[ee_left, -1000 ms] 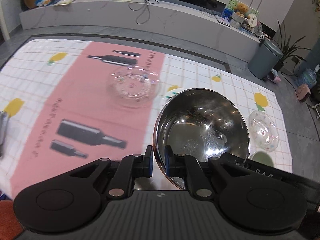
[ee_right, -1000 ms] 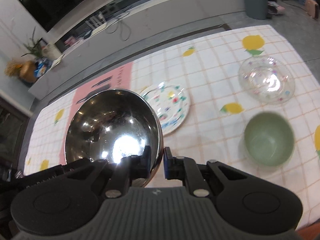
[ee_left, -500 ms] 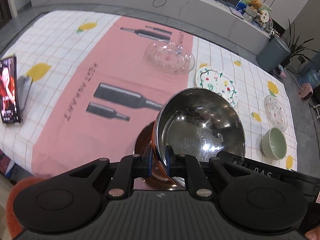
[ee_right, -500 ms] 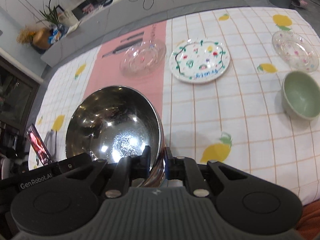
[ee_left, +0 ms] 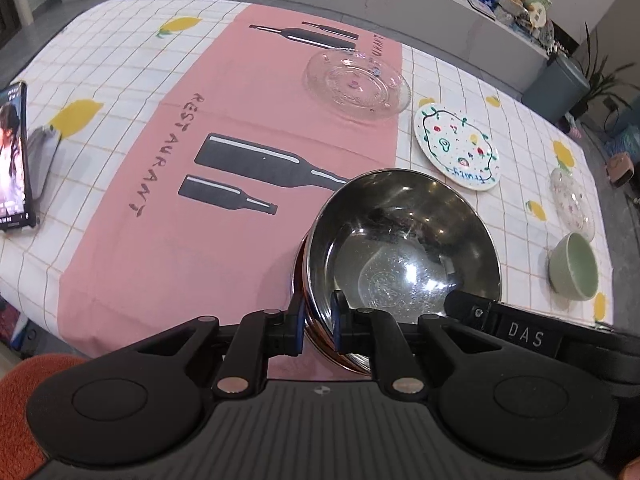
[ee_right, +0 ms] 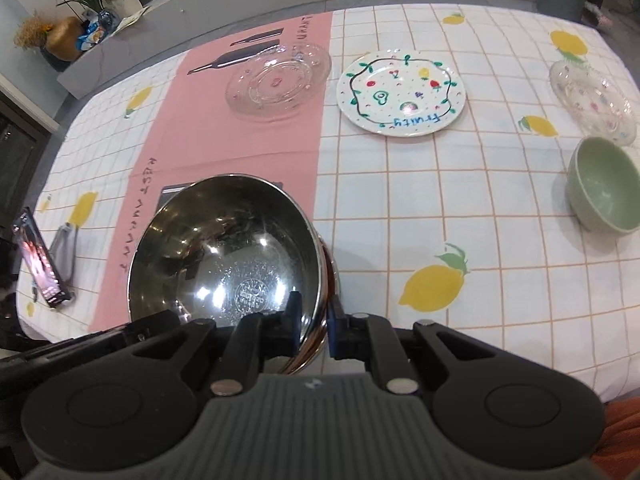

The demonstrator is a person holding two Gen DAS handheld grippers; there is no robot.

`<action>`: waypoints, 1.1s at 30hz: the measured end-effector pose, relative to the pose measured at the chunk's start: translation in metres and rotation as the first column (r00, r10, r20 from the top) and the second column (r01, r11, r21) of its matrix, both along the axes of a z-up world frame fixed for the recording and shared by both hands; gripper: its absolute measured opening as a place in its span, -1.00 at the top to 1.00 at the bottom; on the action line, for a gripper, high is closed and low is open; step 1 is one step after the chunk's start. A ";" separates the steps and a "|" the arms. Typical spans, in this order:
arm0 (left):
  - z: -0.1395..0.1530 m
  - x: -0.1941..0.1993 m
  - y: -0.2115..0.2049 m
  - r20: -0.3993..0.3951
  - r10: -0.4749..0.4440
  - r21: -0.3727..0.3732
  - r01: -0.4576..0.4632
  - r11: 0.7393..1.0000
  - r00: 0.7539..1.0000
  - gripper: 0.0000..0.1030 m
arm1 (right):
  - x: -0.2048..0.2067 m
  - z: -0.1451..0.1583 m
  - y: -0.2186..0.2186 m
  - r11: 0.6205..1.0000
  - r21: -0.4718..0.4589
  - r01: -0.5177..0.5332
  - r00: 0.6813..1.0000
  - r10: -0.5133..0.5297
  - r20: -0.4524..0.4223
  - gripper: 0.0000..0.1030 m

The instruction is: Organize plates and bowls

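Steel bowl [ee_left: 400, 248]: near table edge, tipped.
Left gripper [ee_left: 318, 326]: jaws pinch its rim at 9 o'clock.
Right gripper [ee_right: 314, 330]: jaws pinch its rim at 3 o'clock.
Green bowl [ee_right: 604, 190]: at 3 o'clock, apart.
Painted plate [ee_right: 402, 92]: at 1 o'clock.
Glass plate [ee_right: 278, 78]: at 12 o'clock.

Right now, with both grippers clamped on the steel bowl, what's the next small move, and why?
Probably lower it a little further before letting go. The left gripper and right gripper each pinch an opposite side of the steel bowl rim, and it sits tilted over the pink runner. Whether its base touches the cloth cannot be told, so releasing now might let it drop or rock.
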State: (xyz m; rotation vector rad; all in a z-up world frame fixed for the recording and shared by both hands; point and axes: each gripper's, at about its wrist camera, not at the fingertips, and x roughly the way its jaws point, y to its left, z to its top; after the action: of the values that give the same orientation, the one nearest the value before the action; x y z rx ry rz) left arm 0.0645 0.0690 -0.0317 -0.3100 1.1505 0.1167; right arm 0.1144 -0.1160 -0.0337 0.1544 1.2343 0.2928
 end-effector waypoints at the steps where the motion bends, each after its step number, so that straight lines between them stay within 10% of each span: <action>1: -0.001 0.002 -0.002 -0.001 -0.007 0.008 0.007 1.000 1.000 0.72 | 0.001 0.000 0.000 1.000 -0.009 0.000 1.000 0.000 0.002 0.80; 33: 0.029 0.017 -0.007 0.082 -0.085 0.112 0.076 0.991 0.993 0.58 | 0.007 0.016 -0.006 0.999 -0.018 -0.039 0.999 0.039 0.028 0.42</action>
State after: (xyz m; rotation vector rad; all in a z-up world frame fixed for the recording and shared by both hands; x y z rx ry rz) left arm 0.0818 0.0625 -0.0024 -0.1699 1.0653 0.0938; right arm 0.1210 -0.1216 -0.0175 0.1106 1.2124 0.3168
